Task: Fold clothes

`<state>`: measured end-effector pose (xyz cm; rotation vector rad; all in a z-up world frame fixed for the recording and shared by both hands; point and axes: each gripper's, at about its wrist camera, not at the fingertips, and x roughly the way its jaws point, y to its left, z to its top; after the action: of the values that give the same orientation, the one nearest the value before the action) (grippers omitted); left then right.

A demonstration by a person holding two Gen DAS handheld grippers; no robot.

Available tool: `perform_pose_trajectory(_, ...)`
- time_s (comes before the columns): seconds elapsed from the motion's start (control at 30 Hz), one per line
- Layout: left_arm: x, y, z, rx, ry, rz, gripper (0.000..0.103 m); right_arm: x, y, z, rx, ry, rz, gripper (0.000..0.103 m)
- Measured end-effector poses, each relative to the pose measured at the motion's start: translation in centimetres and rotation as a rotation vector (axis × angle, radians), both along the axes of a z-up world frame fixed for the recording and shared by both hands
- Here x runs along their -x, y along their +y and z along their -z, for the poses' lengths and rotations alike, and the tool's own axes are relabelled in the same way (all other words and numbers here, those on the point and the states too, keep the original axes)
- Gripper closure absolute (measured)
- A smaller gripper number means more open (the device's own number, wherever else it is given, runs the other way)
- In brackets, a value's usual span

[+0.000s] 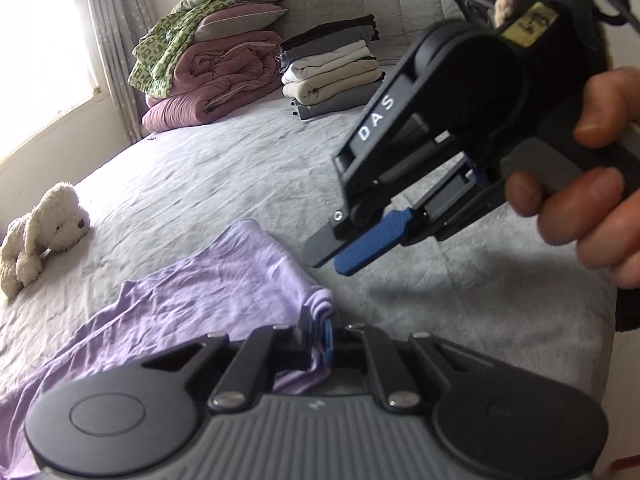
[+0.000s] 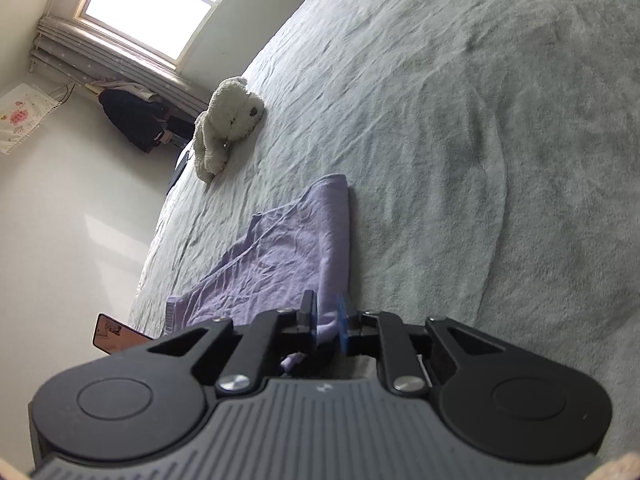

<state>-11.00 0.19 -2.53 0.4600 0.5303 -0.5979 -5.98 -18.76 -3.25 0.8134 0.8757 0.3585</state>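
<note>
Lilac cotton, a thin wrinkled garment (image 1: 208, 292), lies spread on the grey bedspread (image 1: 208, 176) near the bed's edge, and both hand-held tools are at its near corner. The left gripper (image 1: 316, 334) has its jaws pressed together on a bunched fold of that lilac cloth, which pokes out above and below the pads. The right gripper (image 1: 340, 254), a black tool lettered "DAS" with one blue pad, hangs just above the bedspread right beside the garment's corner; a bare hand (image 1: 592, 200) wraps its grey handle. Seen from its own camera, its jaws stand partly apart with a loose tuck of the lilac cloth lying between them, and I cannot tell whether the pads press on it.

Further up the bed a cream plush dog (image 1: 40, 232) lies near the window-side edge. At the head sit a stack of folded grey, white and black clothes (image 1: 332, 76) and, beside it, a heap of mauve and green quilts (image 1: 204, 68). A bright window (image 2: 160, 4) stands behind the curtains.
</note>
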Motion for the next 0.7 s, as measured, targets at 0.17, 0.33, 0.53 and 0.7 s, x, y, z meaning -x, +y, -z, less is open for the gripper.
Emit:
perform_pose_trajectory(0.17,0.1,0.3,-0.1,0.046,0.020,-0.067,0.098,-3.3,0.0,1.9,-0.059,-0.033,-0.053,0.069)
perform_pose_trajectory(0.33,0.0,-0.2,0.4,0.079,0.025,-0.153,0.099,-7.0,0.0,2.8,-0.096,-0.070,-0.078,0.078)
perform_pose_trajectory(0.53,1.5,-2.4,0.9,0.040,-0.063,-0.229,0.099,-8.4,-0.4,3.4,-0.094,-0.084,-0.054,0.097)
perform_pose_trajectory(0.7,1.9,-4.2,-0.1,0.062,-0.074,-0.308,0.100,-8.3,-1.5,2.9,-0.106,-0.063,-0.045,0.097)
